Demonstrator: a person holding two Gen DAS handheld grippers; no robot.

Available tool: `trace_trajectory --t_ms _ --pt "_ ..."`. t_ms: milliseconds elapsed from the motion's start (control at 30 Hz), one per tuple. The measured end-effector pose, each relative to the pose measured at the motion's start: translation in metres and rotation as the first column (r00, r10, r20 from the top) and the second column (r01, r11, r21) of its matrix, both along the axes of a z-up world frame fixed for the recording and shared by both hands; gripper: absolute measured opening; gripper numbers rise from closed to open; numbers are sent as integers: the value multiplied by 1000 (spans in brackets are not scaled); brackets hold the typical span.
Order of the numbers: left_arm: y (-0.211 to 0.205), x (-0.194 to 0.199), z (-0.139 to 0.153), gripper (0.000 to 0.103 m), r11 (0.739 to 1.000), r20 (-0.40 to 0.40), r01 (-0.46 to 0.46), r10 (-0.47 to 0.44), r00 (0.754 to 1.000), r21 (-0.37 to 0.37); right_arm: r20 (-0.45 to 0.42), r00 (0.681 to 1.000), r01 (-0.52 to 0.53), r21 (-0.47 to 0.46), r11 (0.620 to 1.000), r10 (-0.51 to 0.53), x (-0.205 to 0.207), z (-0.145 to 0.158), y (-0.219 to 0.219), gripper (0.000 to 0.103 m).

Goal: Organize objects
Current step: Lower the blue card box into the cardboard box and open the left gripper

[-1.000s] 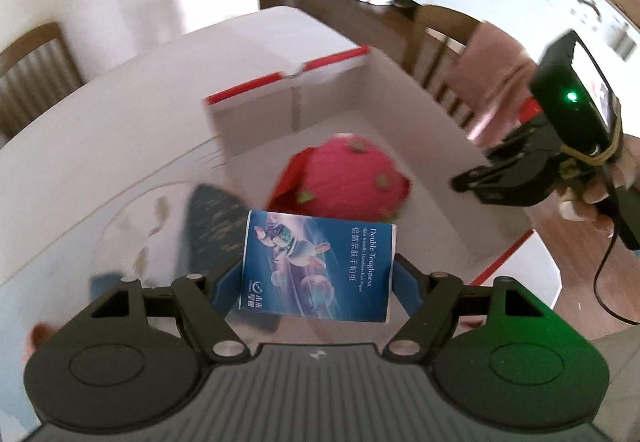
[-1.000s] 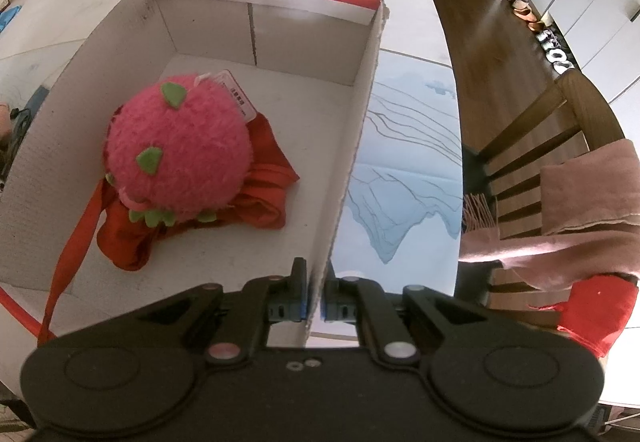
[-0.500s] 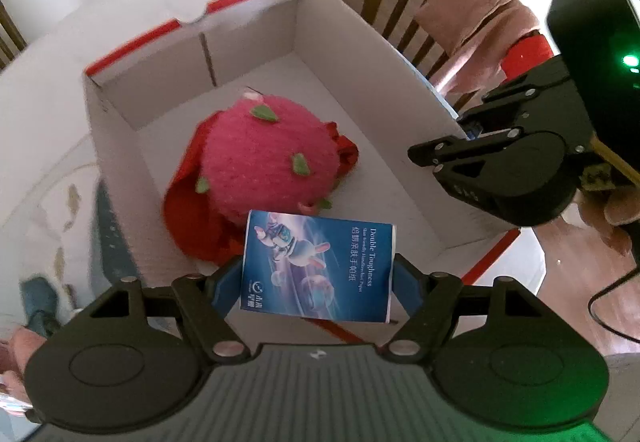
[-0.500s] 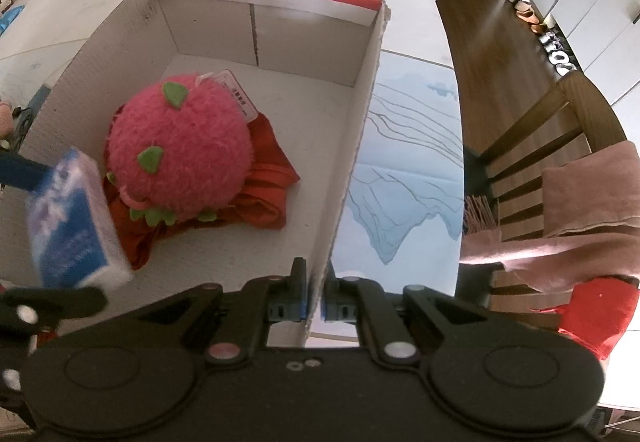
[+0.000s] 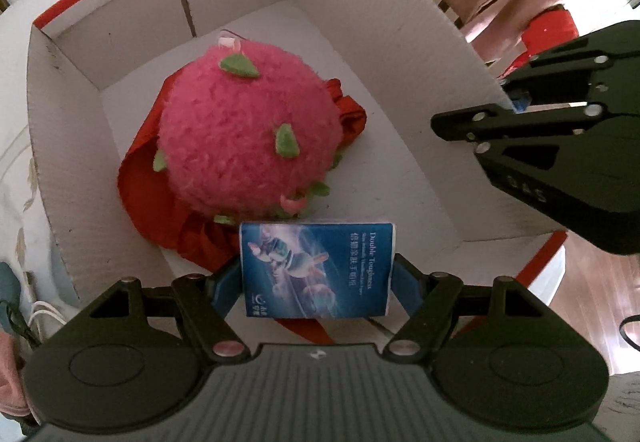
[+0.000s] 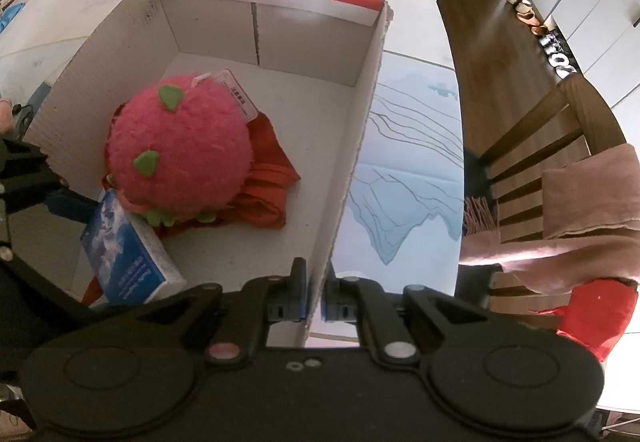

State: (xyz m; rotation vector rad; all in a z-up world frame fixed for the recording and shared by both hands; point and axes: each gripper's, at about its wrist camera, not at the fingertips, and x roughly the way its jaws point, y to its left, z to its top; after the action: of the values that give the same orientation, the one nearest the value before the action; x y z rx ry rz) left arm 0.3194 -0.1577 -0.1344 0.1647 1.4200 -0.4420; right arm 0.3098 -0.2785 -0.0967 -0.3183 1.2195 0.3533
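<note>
L gripper (image 5: 318,274) is clamping the blue tissue pack (image 5: 318,272) by its short sides, hovering inside the cardboard box (image 5: 60,178) just beside the pink plush (image 5: 244,130). Pack's prob. light, soft, slick film, so grip mid-body. R gripper (image 6: 316,296) is pinching the box's side wall, steadying it.

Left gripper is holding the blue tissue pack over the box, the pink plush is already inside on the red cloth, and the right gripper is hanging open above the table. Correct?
Not quite. The right gripper is not hanging open: its fingers are shut on the cardboard box wall, as the right wrist view shows. The rest holds: the left gripper holds the blue tissue pack over the box, with the pink plush inside on the red cloth.
</note>
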Motion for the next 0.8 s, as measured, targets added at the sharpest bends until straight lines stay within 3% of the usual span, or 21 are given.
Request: trace_trajectory --t_ms 333,500,800 --pt "-1 0 -5 76 1000 17 7 -7 1000 -6 0 1000 4 0 1000 -4 0 0 0 6" --pt "3 -4 1 83 1000 15 -4 4 1000 -16 -1 1000 6 1 1000 -6 0 0 0 6" --pt "12 -14 29 85 998 74 -15 19 997 -64 1 1000 10 4 1000 -10 0 0 -1 6"
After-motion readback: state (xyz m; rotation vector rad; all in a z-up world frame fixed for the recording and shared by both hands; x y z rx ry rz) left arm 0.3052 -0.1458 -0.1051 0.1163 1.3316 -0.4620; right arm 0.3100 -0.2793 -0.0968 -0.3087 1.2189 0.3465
